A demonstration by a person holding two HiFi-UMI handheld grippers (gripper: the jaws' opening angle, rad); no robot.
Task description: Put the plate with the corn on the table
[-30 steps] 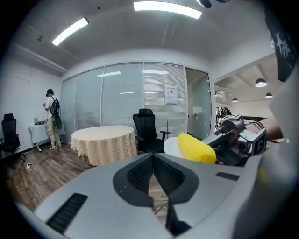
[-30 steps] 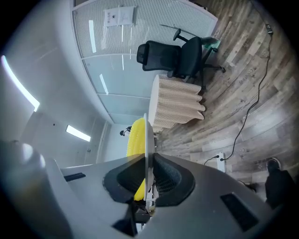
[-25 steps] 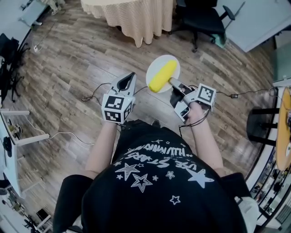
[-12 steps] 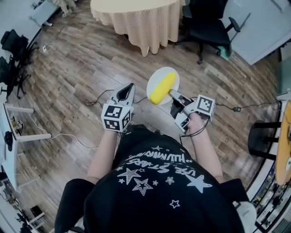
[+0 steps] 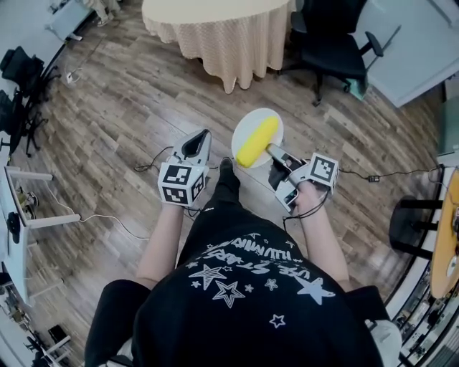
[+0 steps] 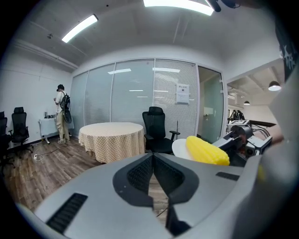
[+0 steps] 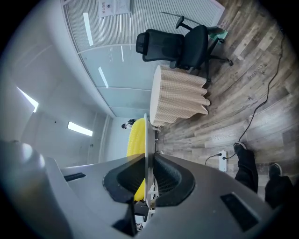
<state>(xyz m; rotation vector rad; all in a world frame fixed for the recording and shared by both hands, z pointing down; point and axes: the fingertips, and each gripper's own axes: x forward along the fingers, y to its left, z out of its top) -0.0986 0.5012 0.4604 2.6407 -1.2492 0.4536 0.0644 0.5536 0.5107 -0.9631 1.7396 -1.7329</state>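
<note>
A white plate (image 5: 271, 120) with a yellow corn cob (image 5: 256, 141) on it hangs over the wood floor, in front of the person. My right gripper (image 5: 272, 150) is shut on the plate's near rim; in the right gripper view the plate (image 7: 145, 135) shows edge-on between the jaws with the corn (image 7: 135, 140) to its left. My left gripper (image 5: 197, 138) is shut and holds nothing, left of the plate. From the left gripper view, the corn (image 6: 206, 150) and plate (image 6: 180, 148) show at the right. The round table (image 5: 215, 21) with a checked cloth stands ahead.
A black office chair (image 5: 326, 43) stands right of the table. Cables (image 5: 154, 161) trail on the floor. Desks with clutter (image 5: 14, 208) line the left edge. Another person (image 6: 60, 114) stands far off by the glass wall. A round stool (image 5: 419, 226) is at the right.
The person has walked toward the table, which now shows more fully at the top. Both grippers keep the same hold, and a foot now shows below the plate.
</note>
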